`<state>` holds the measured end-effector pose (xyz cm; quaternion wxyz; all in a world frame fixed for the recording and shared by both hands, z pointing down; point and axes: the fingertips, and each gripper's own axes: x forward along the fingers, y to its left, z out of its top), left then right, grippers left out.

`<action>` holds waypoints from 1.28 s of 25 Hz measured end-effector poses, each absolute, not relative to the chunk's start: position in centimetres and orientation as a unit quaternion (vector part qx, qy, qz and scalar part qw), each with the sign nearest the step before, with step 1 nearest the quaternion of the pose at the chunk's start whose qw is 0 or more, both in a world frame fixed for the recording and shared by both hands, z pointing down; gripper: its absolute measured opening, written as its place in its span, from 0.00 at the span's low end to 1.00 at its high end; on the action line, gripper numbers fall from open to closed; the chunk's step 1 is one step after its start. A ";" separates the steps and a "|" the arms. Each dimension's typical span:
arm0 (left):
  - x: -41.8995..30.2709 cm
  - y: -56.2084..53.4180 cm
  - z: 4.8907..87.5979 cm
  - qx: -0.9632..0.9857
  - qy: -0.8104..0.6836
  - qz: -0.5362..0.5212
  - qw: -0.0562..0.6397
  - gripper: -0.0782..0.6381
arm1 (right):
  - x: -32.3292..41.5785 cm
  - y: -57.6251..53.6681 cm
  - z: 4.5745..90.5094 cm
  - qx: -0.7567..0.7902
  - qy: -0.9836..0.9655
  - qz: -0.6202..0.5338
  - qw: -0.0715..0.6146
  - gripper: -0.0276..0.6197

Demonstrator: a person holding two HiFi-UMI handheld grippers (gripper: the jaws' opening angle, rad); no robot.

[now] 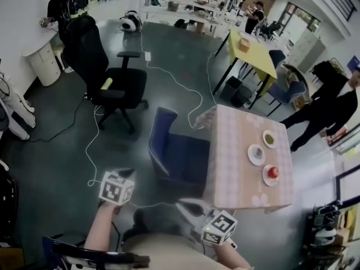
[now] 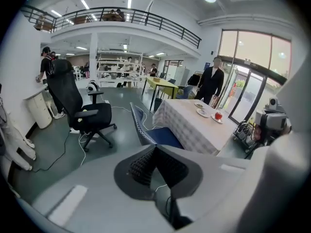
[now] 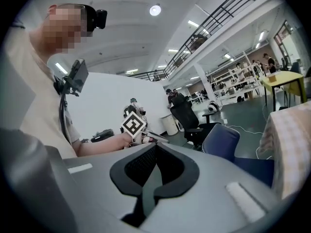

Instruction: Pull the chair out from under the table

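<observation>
The checked-cloth desk [image 1: 236, 151] fills the right of my downward view and is the mark everything else is placed by. The blue chair [image 1: 180, 153] stands at the desk's left edge with its back turned away from the desk. Most of its seat shows on the open floor, and only the front edge meets the hanging cloth. From the left gripper view I cannot tell whether that edge sits under the desk or just against the hem. A black office chair [image 1: 107, 77] stands well apart from the desk, farther out across the floor, with a white cable [image 1: 180, 86] trailing between it and the desk.

My left gripper [image 1: 126, 174] hangs off the desk's near left corner, short of the blue chair's back. Its fingers [image 2: 141, 166] are pressed together with nothing between them. My right gripper [image 1: 185, 206] sits just off the desk's near edge, fingers [image 3: 141, 163] likewise closed on nothing. Neither touches the chair.

Three small plates [image 1: 256, 154] line the desk's far side, one carrying something red.

By my reading no pull is in hand. If the chair must stand fully free of the desk, I have yet to take hold of its back and draw it away.
</observation>
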<state>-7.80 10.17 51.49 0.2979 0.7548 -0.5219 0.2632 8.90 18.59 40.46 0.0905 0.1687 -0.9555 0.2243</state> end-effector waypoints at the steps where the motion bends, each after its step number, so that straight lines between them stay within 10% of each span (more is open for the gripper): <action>1: -8.9 10.0 51.6 0.758 -0.518 0.262 0.298 0.10 | 7.5 18.6 40.5 0.170 -0.955 0.222 0.096 0.06; 32: -8.0 -4.6 54.7 0.780 -0.455 0.316 0.292 0.10 | 7.1 8.0 47.2 0.258 -0.925 0.257 0.107 0.06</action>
